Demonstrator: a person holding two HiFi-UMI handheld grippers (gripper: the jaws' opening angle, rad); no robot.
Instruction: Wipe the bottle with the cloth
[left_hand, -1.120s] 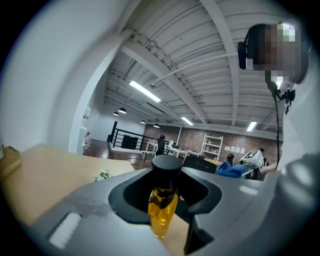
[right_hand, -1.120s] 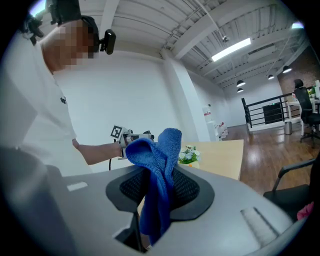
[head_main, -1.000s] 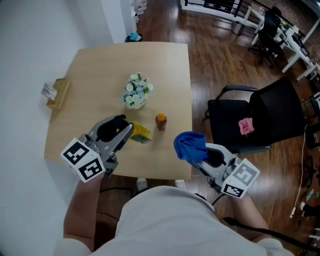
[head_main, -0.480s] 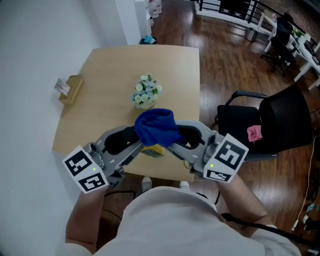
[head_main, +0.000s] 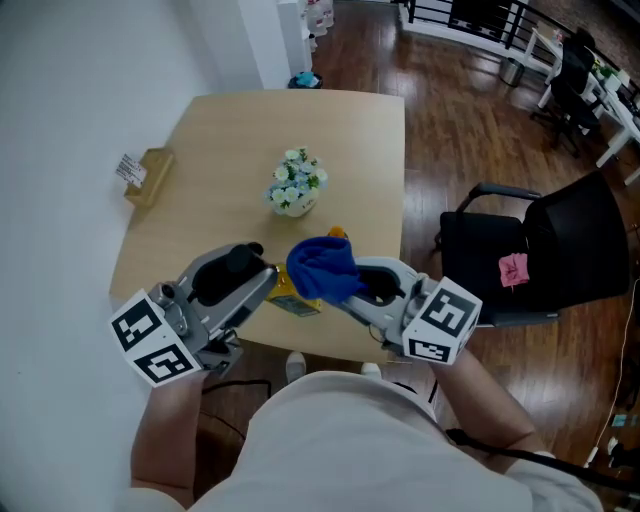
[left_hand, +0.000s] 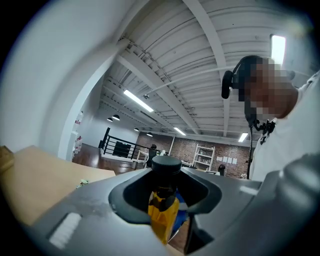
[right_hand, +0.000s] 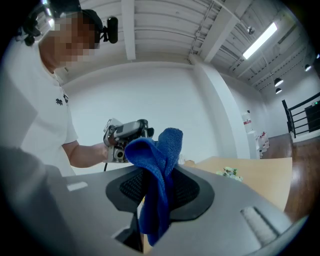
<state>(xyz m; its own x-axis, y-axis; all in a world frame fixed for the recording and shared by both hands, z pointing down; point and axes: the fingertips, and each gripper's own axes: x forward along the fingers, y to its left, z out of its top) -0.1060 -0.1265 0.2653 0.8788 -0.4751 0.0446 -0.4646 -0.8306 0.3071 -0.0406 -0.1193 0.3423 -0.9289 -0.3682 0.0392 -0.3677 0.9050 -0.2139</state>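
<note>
**Surroundings.** We're logging a light wood bench (head_main: 230, 130) against a white wall. On it are a flower pot (head_main: 296, 186) mid-bench and a cardboard box (head_main: 150, 175) w/ a label at the left edge. A black chair (head_main: 540, 240) is standing to the right on dark wood floor, w/ a pink thing (head_main: 513, 268) lying on its seat. An orange-topped item (head_main: 338, 235) is peeking out behind the cloth.

**In the way.** The blue cloth (head_main: 322, 268) is covering most of the bottle in head view; only a yellow strip is showing.

**Bottle** (left_hand: 162, 212). Yellow body, black cap, hanging over the bench's near part. The left gripper (head_main: 272, 290) is clamping it by the body. In left gripper view its long axis is running upright, cap pointing up past the jaw tips.

**Cloth.** The right gripper (head_main: 350, 297) is pinching it, bunched, one end sticking up. Whether it's touching the bottle or just beside it, we can't tell.

**Counts.** 1 bottle, 1 cloth, 2 grippers, 1 pot, 1 box, 1 chair nearby.
</note>
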